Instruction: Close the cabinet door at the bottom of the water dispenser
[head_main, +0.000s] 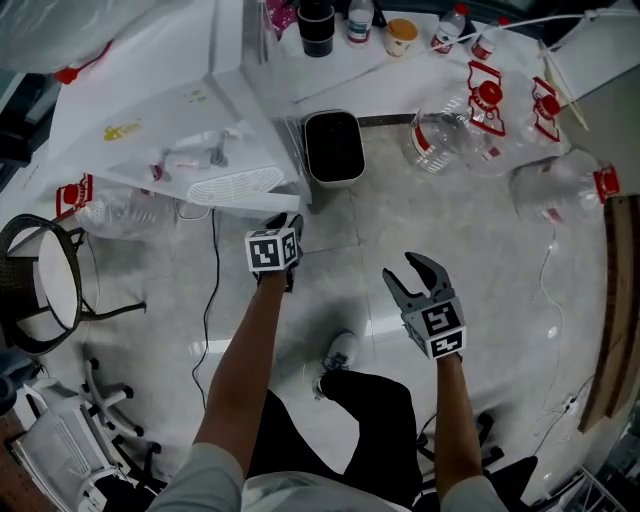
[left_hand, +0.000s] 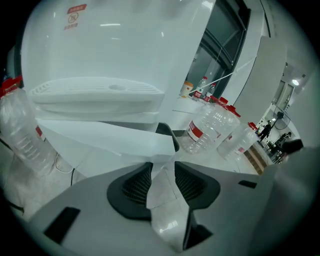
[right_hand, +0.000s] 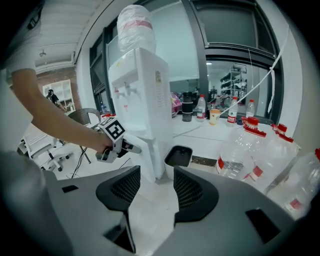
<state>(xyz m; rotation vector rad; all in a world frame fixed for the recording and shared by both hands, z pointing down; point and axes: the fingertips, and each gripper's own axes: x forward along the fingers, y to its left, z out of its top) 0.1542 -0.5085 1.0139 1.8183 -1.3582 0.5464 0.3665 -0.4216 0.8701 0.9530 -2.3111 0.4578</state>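
The white water dispenser (head_main: 170, 110) stands at the upper left in the head view, and its bottom cabinet door (left_hand: 115, 137) is swung out. My left gripper (head_main: 285, 225) is at the door's free edge. In the left gripper view the door's corner reaches in between that gripper's (left_hand: 160, 167) fingertips, and the pads stand apart from it. The right gripper view shows the left gripper (right_hand: 131, 146) up against the door (right_hand: 146, 162). My right gripper (head_main: 412, 272) hovers open over the floor to the right, with nothing between its (right_hand: 156, 177) fingers.
A black bin (head_main: 333, 147) stands on the floor just right of the dispenser. Large empty water bottles (head_main: 450, 130) lie at the upper right. A mesh chair (head_main: 45, 280) is at the left, a cable (head_main: 210, 300) trails on the floor, and a wooden plank (head_main: 620, 310) lines the right edge.
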